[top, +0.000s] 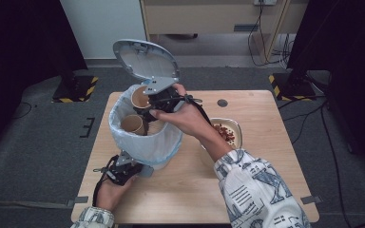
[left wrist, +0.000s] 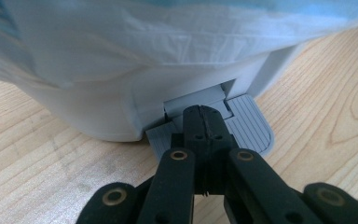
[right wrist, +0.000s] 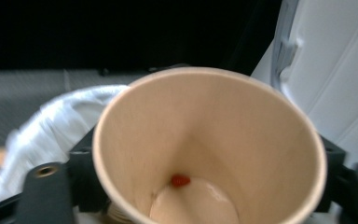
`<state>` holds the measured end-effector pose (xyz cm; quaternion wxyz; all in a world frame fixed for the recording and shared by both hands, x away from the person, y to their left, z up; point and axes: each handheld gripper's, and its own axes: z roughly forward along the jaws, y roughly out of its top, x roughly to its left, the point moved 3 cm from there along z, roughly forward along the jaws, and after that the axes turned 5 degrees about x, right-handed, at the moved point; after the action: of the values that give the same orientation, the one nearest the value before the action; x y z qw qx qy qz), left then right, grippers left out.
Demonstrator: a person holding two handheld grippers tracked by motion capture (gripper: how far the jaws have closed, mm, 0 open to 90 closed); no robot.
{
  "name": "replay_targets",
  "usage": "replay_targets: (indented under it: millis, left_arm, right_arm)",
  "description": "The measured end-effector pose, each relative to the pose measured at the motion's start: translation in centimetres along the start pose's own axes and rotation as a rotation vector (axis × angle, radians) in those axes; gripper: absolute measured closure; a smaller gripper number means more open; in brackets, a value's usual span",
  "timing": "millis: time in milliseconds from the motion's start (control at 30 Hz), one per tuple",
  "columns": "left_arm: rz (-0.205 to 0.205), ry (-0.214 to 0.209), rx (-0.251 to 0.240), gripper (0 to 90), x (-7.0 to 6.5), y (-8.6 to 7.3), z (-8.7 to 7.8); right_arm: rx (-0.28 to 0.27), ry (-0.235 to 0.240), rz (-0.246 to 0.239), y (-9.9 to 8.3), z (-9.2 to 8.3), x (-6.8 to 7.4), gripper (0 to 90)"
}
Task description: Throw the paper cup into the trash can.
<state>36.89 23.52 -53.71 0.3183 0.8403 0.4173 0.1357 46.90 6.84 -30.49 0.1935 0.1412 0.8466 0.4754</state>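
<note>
A white pedal bin (top: pixel 147 145) with a pale liner stands on the wooden table (top: pixel 261 156), and its lid (top: pixel 145 59) is raised. My left gripper (top: pixel 141 169) is shut, its tips (left wrist: pixel 204 116) resting on the grey pedal (left wrist: pixel 249 128) at the bin's foot. Over the bin's mouth, my right gripper (top: pixel 153 103) has a paper cup (top: pixel 139 97) between its spread jaws (right wrist: pixel 205 154). That cup (right wrist: pixel 205 140) holds one red bit (right wrist: pixel 180 180), and the pads do not visibly squeeze it. A second paper cup (top: pixel 134 124) lies inside the bin.
A bowl (top: pixel 235 126) with red pieces sits on the table just right of the bin, under my right forearm. Dark stands with striped bases flank the table at the back left and back right.
</note>
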Motion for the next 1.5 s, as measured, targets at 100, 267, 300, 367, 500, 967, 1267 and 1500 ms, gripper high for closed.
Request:
replay_targets:
  millis: [100,267,300,367,500,967,1267,1500]
  left_arm:
    - [0.000,0.000,0.000,90.0,0.0,0.0,0.0]
    - [0.001,0.000,0.000,90.0,0.0,0.0,0.0]
    - [0.001,0.000,0.000,90.0,0.0,0.0,0.0]
    - [0.000,0.000,0.000,90.0,0.0,0.0,0.0]
    - [0.000,-0.001,0.000,90.0,0.0,0.0,0.0]
    - [-0.002,-0.002,-0.002,90.0,0.0,0.0,0.0]
    - [-0.002,-0.002,-0.002,90.0,0.0,0.0,0.0]
    - [-0.001,-0.003,-0.001,90.0,0.0,0.0,0.0]
  right_arm:
    - [0.003,0.037,0.055,-0.1,0.1,0.1,10.7]
    - [-0.001,0.034,0.086,-0.2,0.1,0.0,9.0]
    - [-0.001,0.034,0.086,-0.2,0.1,0.0,9.0]
    - [0.003,0.031,0.085,-0.3,0.0,-0.1,8.6]
    - [0.003,0.025,0.094,-0.5,-0.3,-0.3,8.7]
    - [-0.004,-0.031,0.139,-1.7,-1.9,-1.8,8.1]
    - [-0.006,-0.065,0.169,-2.7,-3.1,-3.1,8.2]
    - [-0.009,-0.076,0.186,-3.1,-3.7,-3.7,8.2]
